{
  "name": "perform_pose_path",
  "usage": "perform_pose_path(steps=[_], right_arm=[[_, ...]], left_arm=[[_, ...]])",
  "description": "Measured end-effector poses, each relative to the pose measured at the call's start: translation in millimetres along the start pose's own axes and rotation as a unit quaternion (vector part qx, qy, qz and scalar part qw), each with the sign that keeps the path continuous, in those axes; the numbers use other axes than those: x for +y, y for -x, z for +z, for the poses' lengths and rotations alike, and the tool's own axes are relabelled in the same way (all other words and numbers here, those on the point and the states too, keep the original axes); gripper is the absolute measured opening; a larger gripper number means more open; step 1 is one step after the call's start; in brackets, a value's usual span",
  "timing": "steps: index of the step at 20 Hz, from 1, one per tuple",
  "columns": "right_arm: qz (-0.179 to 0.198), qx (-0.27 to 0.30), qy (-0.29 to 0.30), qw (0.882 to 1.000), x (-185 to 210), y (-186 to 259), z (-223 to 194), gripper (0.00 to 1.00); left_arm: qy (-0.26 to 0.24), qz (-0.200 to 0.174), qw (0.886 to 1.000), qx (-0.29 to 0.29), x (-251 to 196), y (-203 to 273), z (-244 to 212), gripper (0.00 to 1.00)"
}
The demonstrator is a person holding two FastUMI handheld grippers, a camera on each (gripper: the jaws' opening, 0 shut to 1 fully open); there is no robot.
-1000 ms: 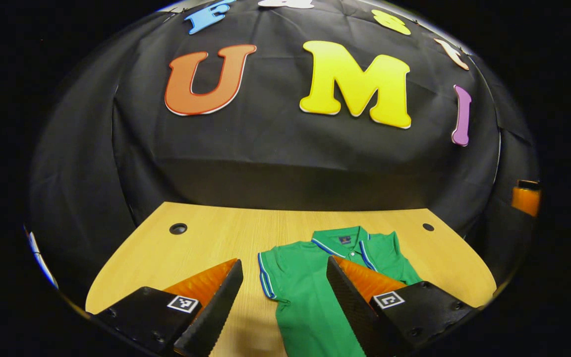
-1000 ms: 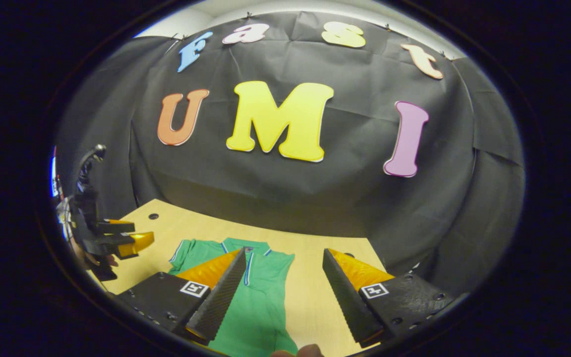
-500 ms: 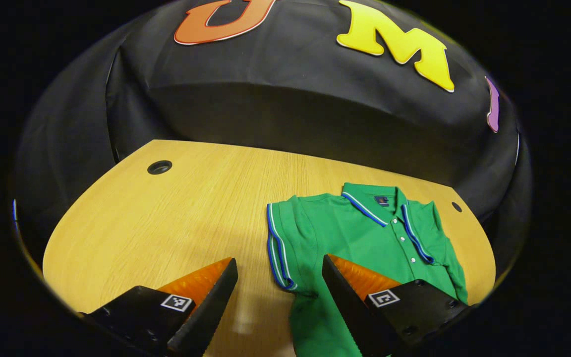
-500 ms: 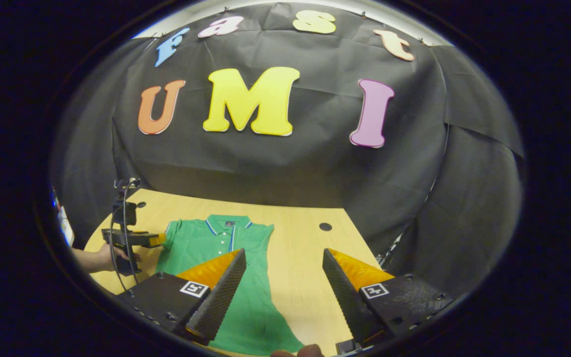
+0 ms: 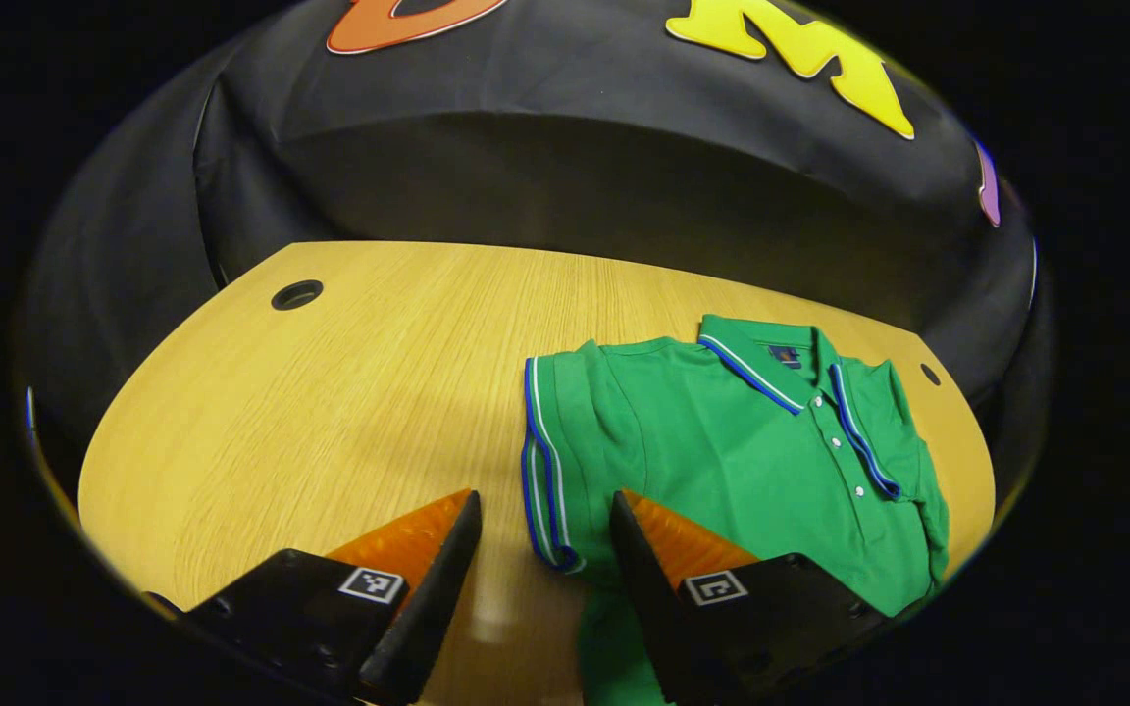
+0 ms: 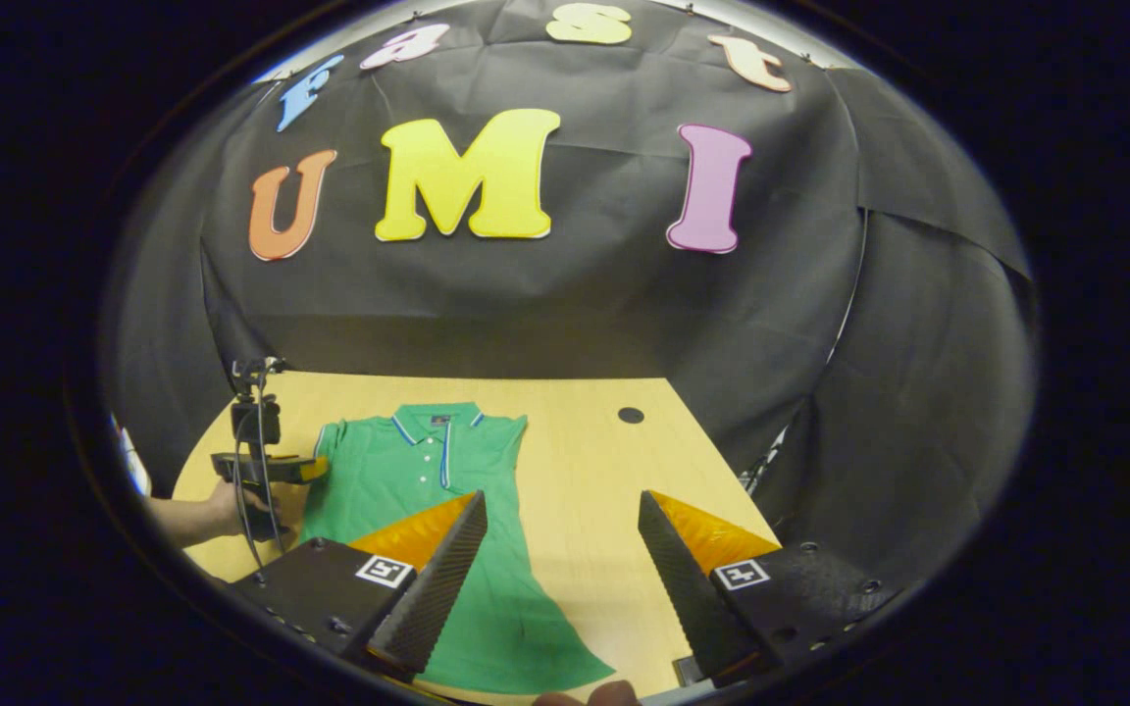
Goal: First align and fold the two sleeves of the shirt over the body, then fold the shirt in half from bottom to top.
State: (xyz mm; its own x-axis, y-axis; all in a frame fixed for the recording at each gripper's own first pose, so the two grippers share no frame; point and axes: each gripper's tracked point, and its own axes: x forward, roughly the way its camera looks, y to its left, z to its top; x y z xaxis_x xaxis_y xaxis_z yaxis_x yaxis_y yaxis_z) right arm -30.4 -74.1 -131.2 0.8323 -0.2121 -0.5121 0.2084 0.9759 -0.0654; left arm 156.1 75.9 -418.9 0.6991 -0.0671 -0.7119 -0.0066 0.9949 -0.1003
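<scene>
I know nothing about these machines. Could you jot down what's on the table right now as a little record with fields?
Garment: green polo shirt, lying flat, collar toward the booth wall
Surface: wooden table
Left sleeve: striped cuff, between the open fingers of the left gripper
Right gripper: open, above the shirt's right edge, holding nothing
Folding: not yet started on the left sleeve

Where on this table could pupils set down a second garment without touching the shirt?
Bare table runs wide between the cable hole and the shirt. A narrower strip lies between the shirt's far side and the second hole. Crowded at the striped sleeve, where the left gripper hovers.
</scene>
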Motion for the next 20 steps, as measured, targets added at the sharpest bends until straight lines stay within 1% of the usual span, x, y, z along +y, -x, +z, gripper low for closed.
perform_pose_path(steps=[1,2,3,4,5,6,7,8,9,10,13,18,19,20], right_arm=[[0.0,0.001,0.001,1.0,-0.7,-1.8,-0.3,0.97],[-0.001,0.002,0.0,1.0,-1.1,-3.0,-0.5,0.97],[0.0,0.003,0.0,1.0,-1.0,-4.3,1.0,0.97],[0.0,0.003,0.001,1.0,-2.0,-5.8,0.5,0.97],[0.001,0.002,0.001,1.0,-2.2,-7.3,1.2,0.95],[0.001,0.003,0.001,1.0,-2.4,-8.4,1.2,0.95],[0.002,0.004,0.001,1.0,-2.7,-10.0,0.7,0.95],[0.003,0.005,0.002,1.0,-3.4,-11.3,-0.7,0.95],[0.003,0.004,0.002,1.0,-4.7,-12.0,-1.0,0.95],[0.003,0.003,0.002,1.0,-6.1,-12.8,-1.2,0.95],[0.0,0.001,0.004,1.0,-13.4,-17.4,-2.2,0.95],[0.011,0.0,-0.009,1.0,-18.5,-22.8,1.2,0.96],[0.012,-0.004,-0.007,1.0,-20.5,-22.1,3.4,0.98],[0.013,-0.005,-0.004,1.0,-23.5,-20.8,3.3,0.95]], left_arm=[[-0.001,0.0,1.0,0.0,-2.8,0.1,1.9,0.81],[0.001,-0.003,1.0,-0.002,-6.8,-0.8,2.4,0.75],[0.002,0.0,1.0,-0.003,-7.6,-1.9,2.4,0.59],[0.002,-0.003,1.0,-0.004,-10.3,-1.9,2.7,0.53],[0.003,-0.008,1.0,-0.004,-14.1,-3.0,3.7,0.41],[0.004,-0.011,1.0,-0.004,-17.1,-3.1,3.9,0.33],[0.002,-0.009,1.0,-0.003,-17.7,-4.3,4.0,0.16],[-0.001,-0.009,1.0,-0.003,-19.0,-4.2,5.5,0.11],[-0.005,-0.011,1.0,-0.005,-21.6,-3.0,7.8,0.07],[-0.009,-0.012,1.0,-0.011,-22.8,0.1,13.4,0.07],[-0.029,-0.012,0.999,-0.032,-26.1,7.7,31.9,0.06],[-0.049,-0.009,0.998,-0.034,-44.9,24.9,52.9,0.06],[-0.056,-0.006,0.998,-0.033,-49.0,27.6,55.3,0.06],[-0.059,-0.007,0.998,-0.033,-56.9,29.7,58.4,0.06]])
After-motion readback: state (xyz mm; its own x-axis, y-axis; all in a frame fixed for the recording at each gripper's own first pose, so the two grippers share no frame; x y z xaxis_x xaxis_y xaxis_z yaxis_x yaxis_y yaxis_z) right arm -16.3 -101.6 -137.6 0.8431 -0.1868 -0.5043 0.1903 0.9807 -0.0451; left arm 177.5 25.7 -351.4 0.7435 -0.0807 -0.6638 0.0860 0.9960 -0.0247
